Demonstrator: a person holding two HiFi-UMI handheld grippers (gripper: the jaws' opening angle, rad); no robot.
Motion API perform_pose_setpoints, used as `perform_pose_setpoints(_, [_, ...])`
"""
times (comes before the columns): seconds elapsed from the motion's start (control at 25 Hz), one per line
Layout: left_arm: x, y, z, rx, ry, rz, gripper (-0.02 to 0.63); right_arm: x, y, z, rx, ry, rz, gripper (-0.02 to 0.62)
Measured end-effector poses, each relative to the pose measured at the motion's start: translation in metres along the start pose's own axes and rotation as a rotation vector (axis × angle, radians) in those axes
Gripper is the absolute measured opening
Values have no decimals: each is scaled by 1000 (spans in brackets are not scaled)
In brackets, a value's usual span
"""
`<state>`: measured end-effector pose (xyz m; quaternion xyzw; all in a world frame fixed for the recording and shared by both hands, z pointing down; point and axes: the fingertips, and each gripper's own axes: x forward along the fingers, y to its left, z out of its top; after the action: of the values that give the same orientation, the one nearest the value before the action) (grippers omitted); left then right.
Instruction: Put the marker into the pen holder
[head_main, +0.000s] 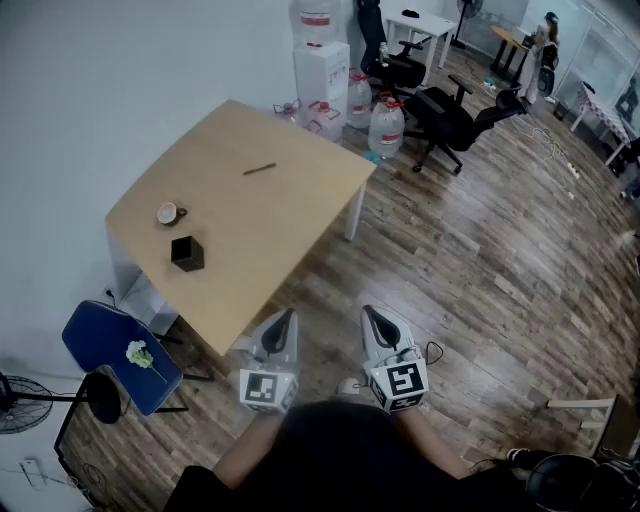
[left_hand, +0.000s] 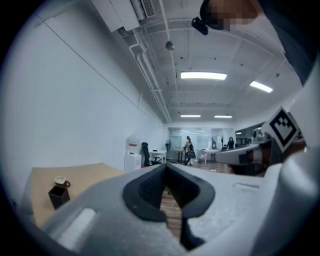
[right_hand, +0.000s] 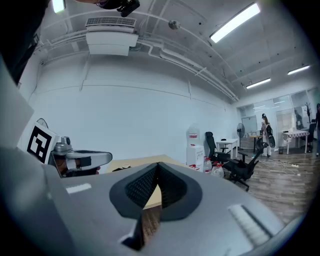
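Wood-floored office: the tabletop (head_main: 270, 220) stands ahead of the left claw (head_main: 285, 319) and right claw (head_main: 371, 316), both clenched empty. The marker (head_main: 259, 169) lies far ahead, the pen holder (head_main: 187, 253) nearer, leftward; nothing seems started.

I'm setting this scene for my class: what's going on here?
A person stands back from the table, holding a left gripper and a right gripper, both shut and empty. The marker lies on the tabletop, apart from the black pen holder, which stands near a cup. The marker is not yet picked up.
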<state>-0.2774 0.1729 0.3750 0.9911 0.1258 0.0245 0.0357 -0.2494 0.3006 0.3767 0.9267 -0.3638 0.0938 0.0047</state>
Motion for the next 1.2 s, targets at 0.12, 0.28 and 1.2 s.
perform_pose_setpoints(0.12, [-6, -3, 2, 9, -3, 0, 2, -7, 0, 0, 13, -11, -16, 3])
perform_pose_setpoints(0.28, [-4, -14, -1, 29, -15, -1, 2, -16, -12, -5, 18, -45, -23, 3])
perform_pose_setpoints(1.2, [84, -56, -23, 2, -15, -16, 2, 6, -95, -43, 66, 2, 9, 2])
